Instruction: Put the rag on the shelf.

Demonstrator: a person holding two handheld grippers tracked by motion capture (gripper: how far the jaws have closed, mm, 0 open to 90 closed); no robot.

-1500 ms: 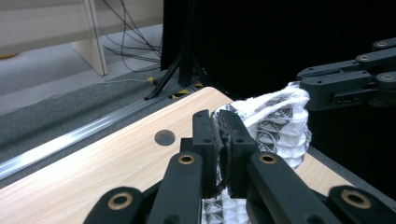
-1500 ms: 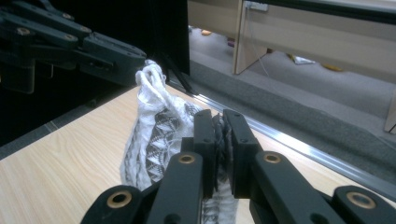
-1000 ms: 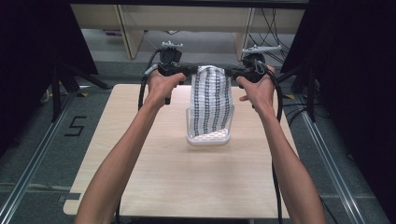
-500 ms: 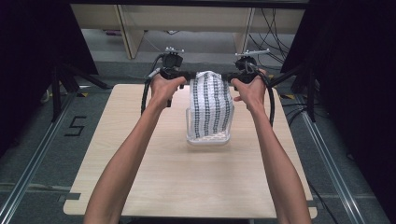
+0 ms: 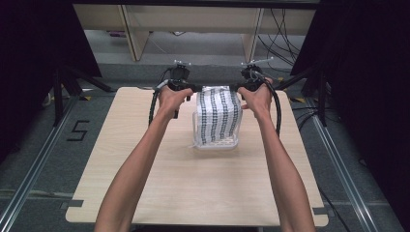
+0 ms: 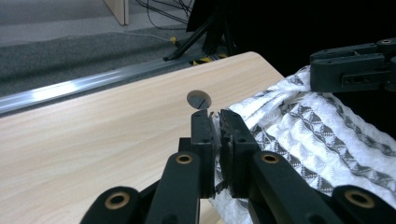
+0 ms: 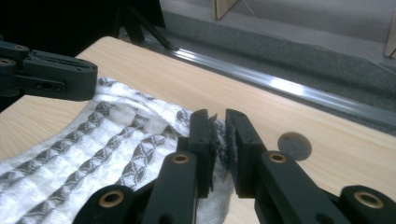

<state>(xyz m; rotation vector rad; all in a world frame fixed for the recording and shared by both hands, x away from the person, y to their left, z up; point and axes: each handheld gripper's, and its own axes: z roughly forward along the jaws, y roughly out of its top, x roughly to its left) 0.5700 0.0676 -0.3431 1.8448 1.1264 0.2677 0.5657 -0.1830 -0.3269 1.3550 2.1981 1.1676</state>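
Forearms reach toward twelve o'clock; left gripper (image 5: 187,87) and right gripper (image 5: 238,87) each pinch the patterned cloth (image 5: 220,113) by a top corner, jaws nearly closed.

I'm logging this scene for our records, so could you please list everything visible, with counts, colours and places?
cloth: one, white with dark patterned stripes, held up at its top corners, hanging over the table's far middle.
clear container: one, transparent, on the table under the cloth's lower end.
table: one, light wood, centre of the high view.
round cable hole: one, grey, in the tabletop near the far edge.
floor rail: one, metal, beyond the table.
left tool: one, black, shut on the cloth's corner.
right tool: one, black, shut on the other corner.
forearms: two, bare, from the bottom edge.
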